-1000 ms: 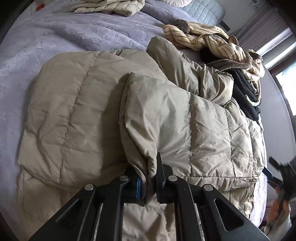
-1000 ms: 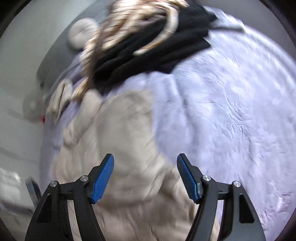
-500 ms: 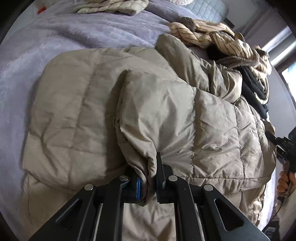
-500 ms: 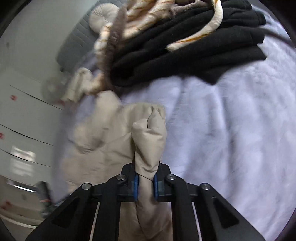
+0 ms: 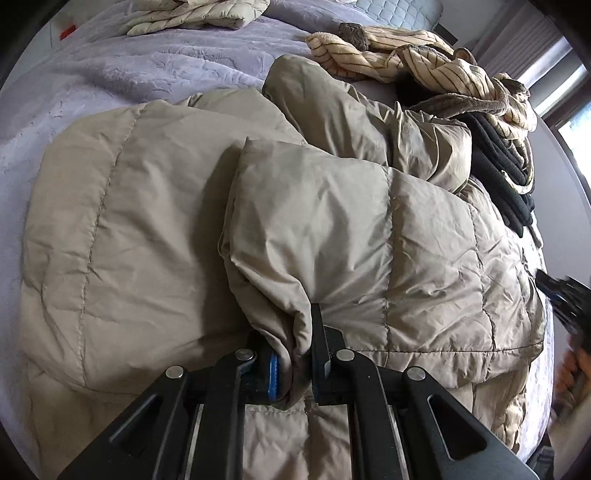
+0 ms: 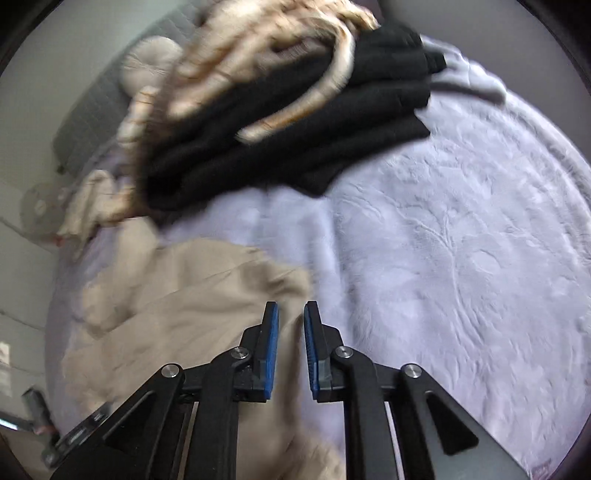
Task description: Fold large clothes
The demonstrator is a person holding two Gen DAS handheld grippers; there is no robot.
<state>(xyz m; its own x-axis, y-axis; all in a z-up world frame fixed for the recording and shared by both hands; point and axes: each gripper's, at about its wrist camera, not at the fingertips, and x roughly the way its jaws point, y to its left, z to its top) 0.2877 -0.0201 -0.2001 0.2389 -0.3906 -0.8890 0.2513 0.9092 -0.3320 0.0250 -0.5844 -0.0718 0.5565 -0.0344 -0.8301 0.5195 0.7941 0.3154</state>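
1. The left gripper (image 5: 293, 363) is clamped on a bunched edge of the tan jacket (image 5: 332, 229), the fabric pinched between its blue pad and black finger.
2. The right gripper (image 6: 290, 354) has its jaws nearly together, a narrow gap between the blue pads; nothing is pinched there, and the jacket (image 6: 192, 295) lies below and to its left.
3. The jacket is spread on the lilac blanket (image 5: 140, 70), one quilted flap folded over the body, a sleeve (image 5: 362, 122) lying across the top.
4. Beyond the sleeve sits a heap of clothes: a cream striped garment (image 5: 436, 70) on top of black clothes (image 5: 506, 173).
5. From the right wrist, the same black clothes (image 6: 295, 136) and striped garment (image 6: 258, 55) are blurred.
6. A folded striped piece (image 5: 199, 13) lies far off on the blanket.
7. A person's hand (image 5: 576, 369) shows at the right edge, blurred.
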